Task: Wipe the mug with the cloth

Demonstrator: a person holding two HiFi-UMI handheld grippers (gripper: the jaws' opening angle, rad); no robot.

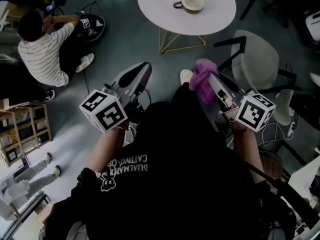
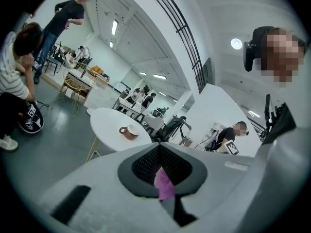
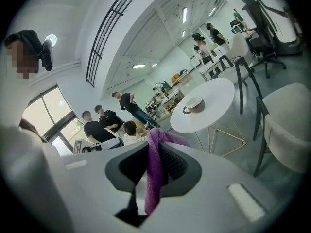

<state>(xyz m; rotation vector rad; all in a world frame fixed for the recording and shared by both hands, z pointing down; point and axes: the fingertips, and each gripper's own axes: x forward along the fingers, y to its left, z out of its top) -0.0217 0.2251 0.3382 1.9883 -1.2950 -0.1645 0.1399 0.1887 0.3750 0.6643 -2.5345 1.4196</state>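
- The mug (image 1: pixel 189 3) sits on the round white table (image 1: pixel 215 21), a little back from the near edge. It is upright, its handle points to the person's left, and it is well apart from both grippers.
- The purple cloth (image 1: pixel 202 79) is bunched over the tip of the right gripper (image 1: pixel 216 86). The jaws are pinched on a fold of it, and the rest hangs down between them in the right gripper view.
- My reading is that wiping has not begun and the step in hand is carrying the cloth to the mug.
- To do it well, keep the pinch firm and bring the loose bunch, not the hard jaw tips, against the mug's wall.
- The left gripper (image 1: pixel 142 71) has its jaws pressed together. A pink sliver shows at their seam in the left gripper view, and I cannot tell whether it is caught there.
- An unheld mug is likely to slide or spin under the cloth. The left gripper would probably need to spread and steady the handle or rim first.
- Approach from the near side of the table. The grey chair (image 1: pixel 260 59) stands just to the right.
- A person in a striped shirt (image 1: pixel 42 54) sits on the floor to the left, clear of the path.
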